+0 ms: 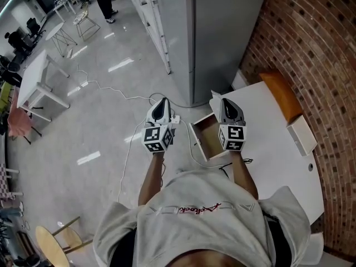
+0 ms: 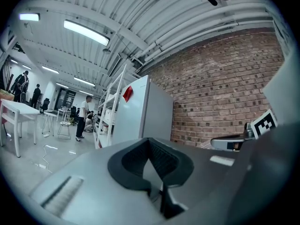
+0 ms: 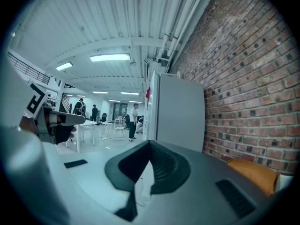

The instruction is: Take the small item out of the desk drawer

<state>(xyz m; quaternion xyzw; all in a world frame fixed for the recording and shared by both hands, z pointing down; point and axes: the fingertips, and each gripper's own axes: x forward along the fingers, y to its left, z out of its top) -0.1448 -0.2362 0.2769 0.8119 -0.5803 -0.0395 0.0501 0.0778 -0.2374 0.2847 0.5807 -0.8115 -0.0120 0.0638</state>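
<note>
The person is holding both grippers up level in front of the chest. The left gripper (image 1: pixel 162 101) is hanging over the floor and the right gripper (image 1: pixel 227 101) over the open drawer (image 1: pixel 207 139) of the white bench (image 1: pixel 272 146). Both pairs of jaws are pressing together at their tips and are gripping nothing; each gripper view is showing only the room beyond them.

3 things are looking risky from here:
- The drawer is sticking out toward the person's body, so a step forward or a dropped elbow is likely to knock it or push it in.
- A thin white cable (image 1: pixel 195 156) is looping just beside the drawer front, where a lowering gripper could be catching on it.
- Clenched jaws going down into the drawer would only be poking at whatever is lying inside.

The small item is not showing anywhere. The part of the drawer in view is looking like bare brown board, and the right gripper is covering the rest. A white box (image 1: pixel 302 136) is sitting on the bench near the brick wall, well apart from the drawer, but nothing is marking it as the item. So the item may be lying hidden under the gripper, or may be out of the drawer already.
</note>
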